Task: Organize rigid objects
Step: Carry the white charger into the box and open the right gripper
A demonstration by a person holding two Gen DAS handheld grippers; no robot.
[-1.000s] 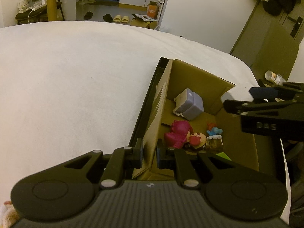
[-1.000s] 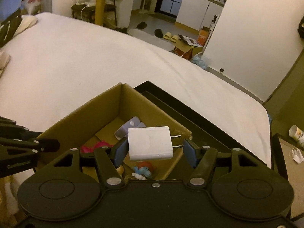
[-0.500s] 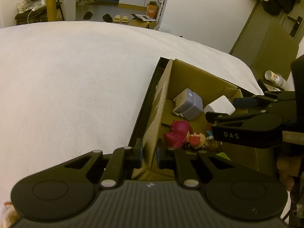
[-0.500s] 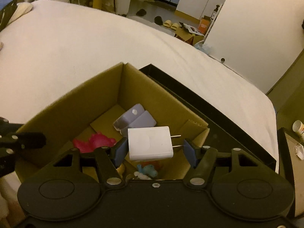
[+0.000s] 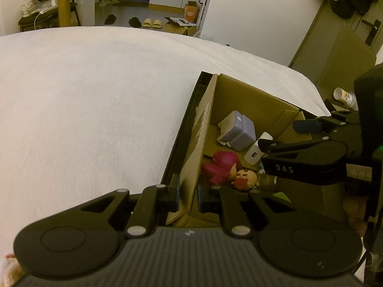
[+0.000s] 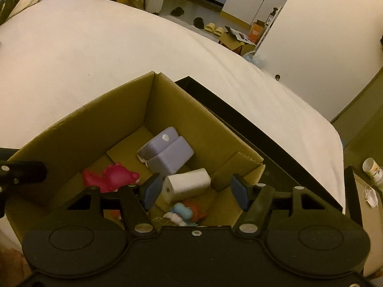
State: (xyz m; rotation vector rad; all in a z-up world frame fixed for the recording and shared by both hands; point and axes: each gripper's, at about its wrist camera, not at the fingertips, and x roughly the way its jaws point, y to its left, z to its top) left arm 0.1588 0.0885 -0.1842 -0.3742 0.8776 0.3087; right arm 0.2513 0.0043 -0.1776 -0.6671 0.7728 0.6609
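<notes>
Now the right gripper (image 6: 195, 190) hangs over the open cardboard box (image 6: 95, 117), and its jaws stand apart with nothing pressed between them. The white charger (image 6: 188, 184) lies loose inside the box, below and between the blue pads (image 6: 152, 189), tilted on its side; it touches none of them as far as I can see. Just behind the charger lies a lilac block (image 6: 167, 151), which looks like two parts side by side. To the left of it lies a pink toy (image 6: 110, 178), and near the front there is a small blue and red figure (image 6: 186, 211).

The left gripper (image 5: 188, 191) is clamped on the left wall of the box, one finger outside and one inside. From its camera the charger (image 5: 255, 153) shows at the tip of the right gripper (image 5: 284, 136), beside the lilac block (image 5: 237, 131), and the pink toy (image 5: 220, 167) lies next to a small round-headed figure (image 5: 245, 178).

The box sits in a black tray (image 6: 263, 138), and both rest on a bed (image 5: 83, 107) with a white cover. Beyond the bed, slippers (image 5: 152, 22) stand on the floor.
</notes>
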